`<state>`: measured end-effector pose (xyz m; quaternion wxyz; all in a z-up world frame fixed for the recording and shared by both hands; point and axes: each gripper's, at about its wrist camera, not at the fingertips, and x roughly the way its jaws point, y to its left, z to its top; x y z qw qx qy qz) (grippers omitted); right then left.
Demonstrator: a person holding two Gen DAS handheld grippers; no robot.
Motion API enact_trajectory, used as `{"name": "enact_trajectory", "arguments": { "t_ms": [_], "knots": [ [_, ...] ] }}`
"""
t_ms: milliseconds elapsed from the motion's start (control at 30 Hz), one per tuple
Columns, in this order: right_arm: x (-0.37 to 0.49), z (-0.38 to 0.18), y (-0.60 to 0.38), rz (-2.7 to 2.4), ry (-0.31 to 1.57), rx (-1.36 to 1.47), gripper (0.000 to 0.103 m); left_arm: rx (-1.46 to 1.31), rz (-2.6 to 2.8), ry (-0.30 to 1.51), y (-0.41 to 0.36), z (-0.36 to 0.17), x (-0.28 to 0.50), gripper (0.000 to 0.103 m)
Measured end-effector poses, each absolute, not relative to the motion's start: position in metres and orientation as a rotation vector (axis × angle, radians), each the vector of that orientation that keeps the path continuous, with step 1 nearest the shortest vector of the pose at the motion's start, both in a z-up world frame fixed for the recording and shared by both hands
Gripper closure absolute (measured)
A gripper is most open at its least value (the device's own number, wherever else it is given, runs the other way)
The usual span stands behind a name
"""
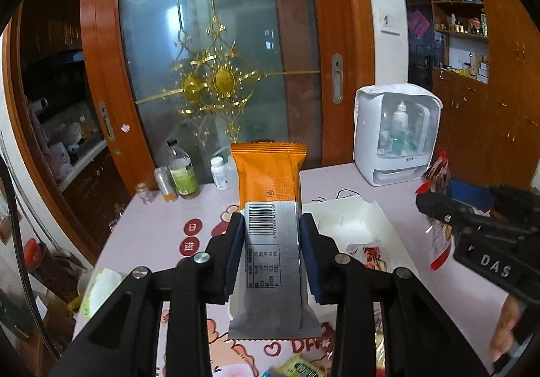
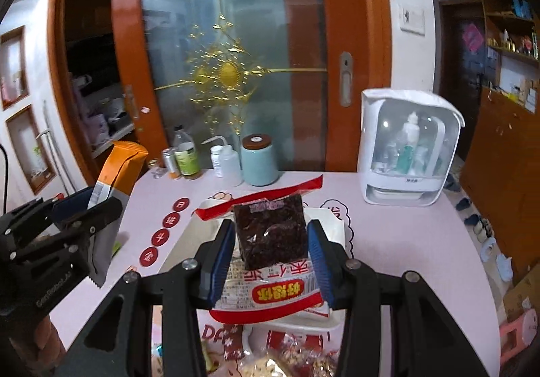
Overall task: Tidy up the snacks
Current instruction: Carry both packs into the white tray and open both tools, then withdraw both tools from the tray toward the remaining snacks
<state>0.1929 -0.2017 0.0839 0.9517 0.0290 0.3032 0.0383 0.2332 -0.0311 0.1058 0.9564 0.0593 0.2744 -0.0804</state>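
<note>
My left gripper (image 1: pixel 271 225) is shut on an orange and grey snack packet (image 1: pixel 270 235), held upright above the pink table; it also shows in the right wrist view (image 2: pixel 114 181). My right gripper (image 2: pixel 270 235) is shut on a red and white snack bag (image 2: pixel 270 242) with dark contents, held over the white tray (image 2: pixel 332 218). In the left wrist view the right gripper (image 1: pixel 435 205) holds that bag (image 1: pixel 438 242) to the right of the tray (image 1: pixel 368 218), which holds one red packet (image 1: pixel 371 255).
At the table's back stand bottles (image 2: pixel 185 157), a squeeze bottle (image 2: pixel 229 161), a teal jar (image 2: pixel 258 159) and a white cabinet box (image 2: pixel 408 147). More loose snacks (image 2: pixel 287 356) lie at the near edge. A glass door is behind.
</note>
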Motion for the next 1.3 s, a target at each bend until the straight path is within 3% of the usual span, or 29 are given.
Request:
{"name": "enact_trajectory", "arguments": {
  "t_ms": [433,500,533,567,633,733,1300],
  "knots": [
    [0.266,0.037,-0.207,-0.01,0.73,0.083,0.058,0.065,-0.149,0.725,-0.035,0.04,0.306,0.066],
    [0.275,0.029,-0.206,0.001,0.758,0.088,0.058,0.076,-0.147,0.735,-0.037,0.034,0.31,0.047],
    [0.278,0.025,-0.206,0.008,0.768,0.088,0.057,0.08,-0.144,0.738,-0.037,0.031,0.311,0.018],
    [0.28,0.02,-0.204,0.014,0.782,0.086,0.052,0.082,-0.14,0.732,-0.037,0.029,0.311,0.002],
    [0.281,0.015,-0.203,0.021,0.795,0.086,0.041,0.089,-0.134,0.704,-0.036,0.03,0.306,0.001],
    [0.274,0.015,-0.201,0.024,0.781,0.089,0.033,0.101,-0.15,0.715,-0.035,0.028,0.303,0.001],
    [0.209,0.066,-0.193,0.028,0.7,0.025,0.033,0.161,-0.152,0.644,-0.02,0.076,0.234,0.001]
  ]
}}
